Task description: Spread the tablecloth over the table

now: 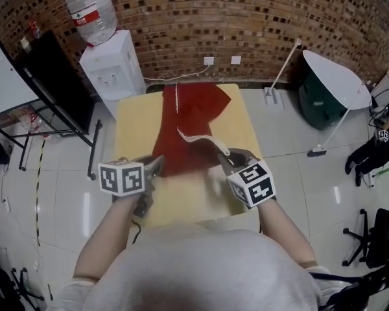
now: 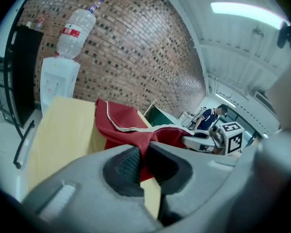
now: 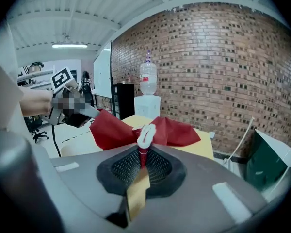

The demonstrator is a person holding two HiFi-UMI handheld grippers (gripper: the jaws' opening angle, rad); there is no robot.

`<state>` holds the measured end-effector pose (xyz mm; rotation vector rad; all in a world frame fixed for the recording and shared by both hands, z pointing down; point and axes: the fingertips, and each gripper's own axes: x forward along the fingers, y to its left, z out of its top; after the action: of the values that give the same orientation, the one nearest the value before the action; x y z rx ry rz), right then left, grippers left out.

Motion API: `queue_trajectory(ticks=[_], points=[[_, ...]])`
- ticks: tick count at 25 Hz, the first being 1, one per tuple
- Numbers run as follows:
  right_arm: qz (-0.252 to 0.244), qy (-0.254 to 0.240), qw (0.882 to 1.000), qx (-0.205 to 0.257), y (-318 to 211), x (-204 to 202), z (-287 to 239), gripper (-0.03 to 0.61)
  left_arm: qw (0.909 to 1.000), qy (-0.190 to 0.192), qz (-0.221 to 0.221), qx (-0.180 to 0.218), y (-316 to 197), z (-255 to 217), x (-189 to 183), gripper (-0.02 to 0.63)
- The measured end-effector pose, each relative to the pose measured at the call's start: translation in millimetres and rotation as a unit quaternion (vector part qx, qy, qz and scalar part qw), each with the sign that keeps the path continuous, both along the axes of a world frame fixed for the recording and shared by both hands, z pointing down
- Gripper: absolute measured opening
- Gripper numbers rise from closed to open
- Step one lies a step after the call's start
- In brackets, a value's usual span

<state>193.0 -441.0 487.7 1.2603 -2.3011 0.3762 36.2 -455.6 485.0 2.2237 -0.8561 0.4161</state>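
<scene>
A red tablecloth (image 1: 185, 129) with a white trim lies partly folded along the middle of a pale yellow table (image 1: 135, 123), its near end lifted off the top. My left gripper (image 1: 157, 166) is shut on the cloth's near left corner; the red cloth (image 2: 136, 132) is pinched between its pads. On the near right corner my right gripper (image 1: 222, 158) is shut too, the red cloth (image 3: 170, 130) bunched with its white hem sticking up between the pads. Both grippers hang above the table's near half.
A white water dispenser (image 1: 111, 70) with a bottle stands behind the table's far left corner against the brick wall. A white round table (image 1: 338, 78) and a green bin (image 1: 316, 99) are at the right. A black stand (image 1: 58, 83) is at the left.
</scene>
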Motion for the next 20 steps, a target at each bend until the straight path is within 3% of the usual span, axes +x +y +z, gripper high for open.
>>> queue_trajectory(ticks=[4, 10, 20], points=[[-0.013, 0.004, 0.999, 0.053, -33.7, 5.3, -55.8, 0.009, 0.9984, -0.014, -0.014, 0.053, -23.1, -50.9, -3.7, 0.009], [-0.023, 0.034, 0.994, 0.106, -87.3, 7.2, -119.7, 0.009, 0.9943, -0.017, -0.025, 0.102, -68.2, -104.8, -17.1, 0.009], [-0.021, 0.061, 0.985, 0.159, -209.9, -6.5, -204.6, 0.009, 0.9886, -0.001, -0.058, 0.139, -202.7, -177.0, -53.7, 0.009]])
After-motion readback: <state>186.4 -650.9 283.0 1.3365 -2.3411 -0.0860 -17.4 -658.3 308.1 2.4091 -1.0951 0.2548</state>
